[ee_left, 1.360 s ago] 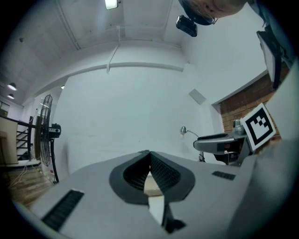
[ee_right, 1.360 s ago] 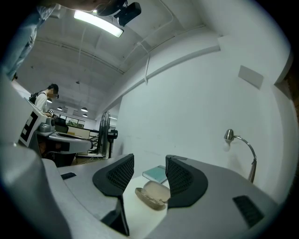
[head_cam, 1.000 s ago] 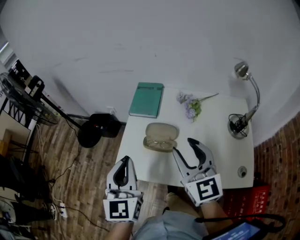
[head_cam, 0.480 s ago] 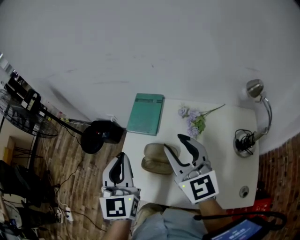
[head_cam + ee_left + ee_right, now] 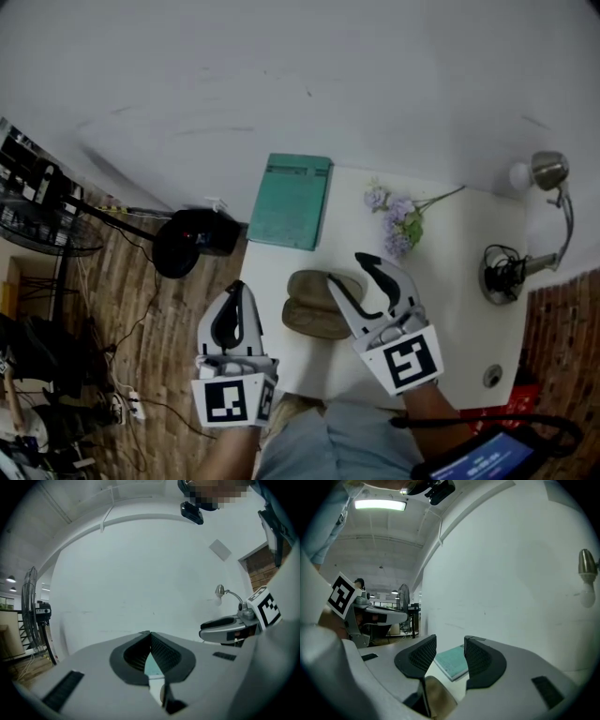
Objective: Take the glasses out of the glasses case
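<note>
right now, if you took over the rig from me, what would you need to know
Left claw: shut, empty, off the table's near left edge, left of the glasses case.
Right claw: open, nothing between its pads, hovering over the case's right end.
Case: lies open on the white table, in front of the teal book. The glasses cannot be made out inside it; none lie on the table.
Done: case open.
Left: likely lower the right claw, grip the glasses and lift them out.
</note>
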`<state>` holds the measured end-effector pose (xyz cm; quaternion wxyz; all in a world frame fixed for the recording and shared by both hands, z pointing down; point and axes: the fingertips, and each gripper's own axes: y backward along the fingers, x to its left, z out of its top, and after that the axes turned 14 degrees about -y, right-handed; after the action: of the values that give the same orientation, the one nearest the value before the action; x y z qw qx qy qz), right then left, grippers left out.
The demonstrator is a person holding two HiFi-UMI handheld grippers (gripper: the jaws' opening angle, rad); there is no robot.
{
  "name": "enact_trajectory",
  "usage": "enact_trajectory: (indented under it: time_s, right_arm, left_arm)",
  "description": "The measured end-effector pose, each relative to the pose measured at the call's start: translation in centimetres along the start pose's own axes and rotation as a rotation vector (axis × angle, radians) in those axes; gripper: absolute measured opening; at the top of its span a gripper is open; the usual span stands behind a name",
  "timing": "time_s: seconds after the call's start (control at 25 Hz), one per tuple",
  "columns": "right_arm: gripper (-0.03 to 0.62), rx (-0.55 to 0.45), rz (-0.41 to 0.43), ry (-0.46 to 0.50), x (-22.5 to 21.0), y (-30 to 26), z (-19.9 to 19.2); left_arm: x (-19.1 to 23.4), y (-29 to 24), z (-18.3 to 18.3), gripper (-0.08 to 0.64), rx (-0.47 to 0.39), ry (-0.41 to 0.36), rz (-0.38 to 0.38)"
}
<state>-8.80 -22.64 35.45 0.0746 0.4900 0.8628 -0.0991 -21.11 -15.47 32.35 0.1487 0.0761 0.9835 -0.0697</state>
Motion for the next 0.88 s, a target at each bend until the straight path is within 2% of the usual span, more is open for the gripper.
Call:
enact_trajectory:
  time_s: [0.24, 0.88]
  right_arm:
    - [0.202, 0.115, 0.024, -0.014, 0.3, -0.8, -4.1]
    - [0.176, 0.379, 0.091, -0.042, 2.3, 0.1, -14.5]
  left_arm:
    - [0.3, -0.6, -2.7, 0.006, 0.07, 0.033, -0.022]
    - [0.3, -0.9, -9.0, 0.006, 0.176, 0.08, -0.059]
